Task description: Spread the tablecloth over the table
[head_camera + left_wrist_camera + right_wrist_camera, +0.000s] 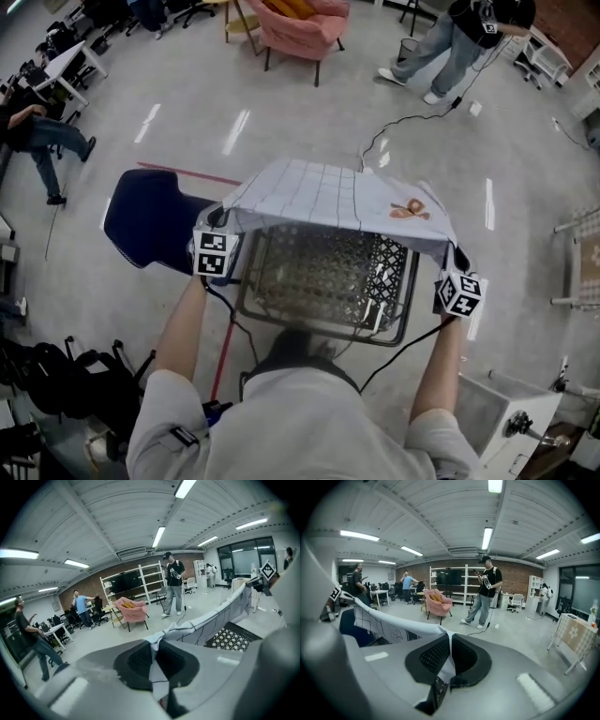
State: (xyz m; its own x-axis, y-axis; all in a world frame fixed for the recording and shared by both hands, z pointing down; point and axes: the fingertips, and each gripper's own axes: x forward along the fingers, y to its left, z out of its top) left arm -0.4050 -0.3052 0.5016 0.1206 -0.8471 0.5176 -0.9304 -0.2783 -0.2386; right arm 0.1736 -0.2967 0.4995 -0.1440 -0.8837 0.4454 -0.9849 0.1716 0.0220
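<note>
A white tablecloth (328, 194) with a dark grid and an orange print hangs stretched in the air over the far half of a small table (328, 281) with a patterned black-and-white top and metal frame. My left gripper (220, 230) is shut on the cloth's near left corner (161, 637). At the other near corner (446, 637), my right gripper (453, 267) is shut on the fabric. The cloth's edge runs taut between the two grippers. In each gripper view the cloth passes between closed jaws.
A dark blue chair (150, 220) stands left of the table. A pink armchair (300, 23) sits far back. A person (464, 37) stands at the back right, with a cable (403, 122) on the floor. A white box (506, 412) is near right.
</note>
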